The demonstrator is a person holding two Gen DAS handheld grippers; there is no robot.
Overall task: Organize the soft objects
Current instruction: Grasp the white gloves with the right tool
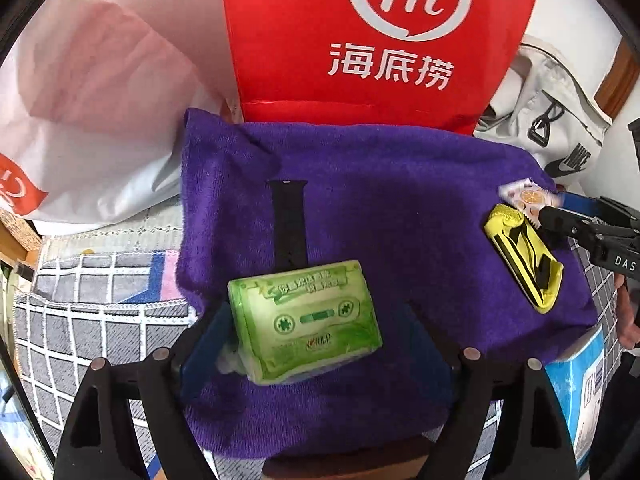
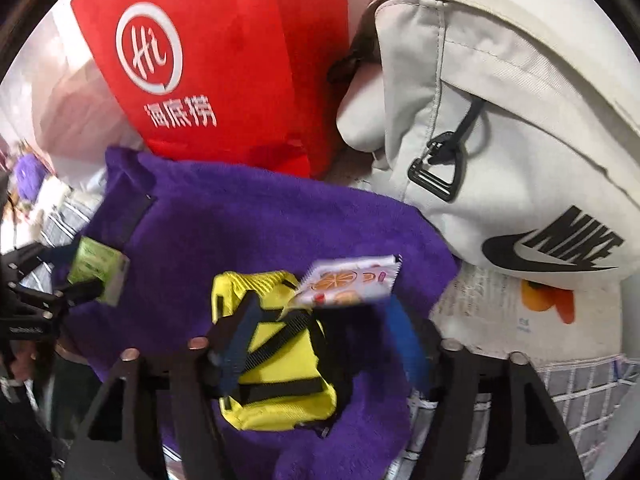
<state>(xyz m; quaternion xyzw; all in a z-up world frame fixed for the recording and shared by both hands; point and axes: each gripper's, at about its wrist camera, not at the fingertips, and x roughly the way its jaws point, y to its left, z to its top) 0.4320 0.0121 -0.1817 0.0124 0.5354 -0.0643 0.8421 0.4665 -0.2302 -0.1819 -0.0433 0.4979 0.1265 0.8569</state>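
1. Backdrop along the far edge of the purple towel [image 1: 400, 208]: red bag [image 1: 380, 40] upright at the middle, white plastic bag [image 1: 100, 100] by the far left corner, pale backpack [image 2: 500, 140] crowding the far right corner.
2. Towel spread flat over a grey checked cloth [image 1: 80, 320], carrying everything below; widest bare patch at its centre.
3. Green tissue pack [image 1: 308, 320] near the towel's near edge, left of centre, long axis running roughly left to right, tilted a little. Sitting between the parted fingers of the left gripper [image 1: 316, 340], not visibly pinched.
4. Yellow pouch [image 2: 276, 360] toward the towel's right edge, long axis running from far edge to near edge. Partly under the right gripper [image 2: 320, 344], jaws apart and clamping nothing; contact with the pouch unclear.
5. Black strap [image 1: 289, 224] lying straight, pointing to the far edge, near end behind the tissue pack.
6. Orange-print sachet [image 2: 348, 284] touching the pouch's far end, just beyond the right fingertips.
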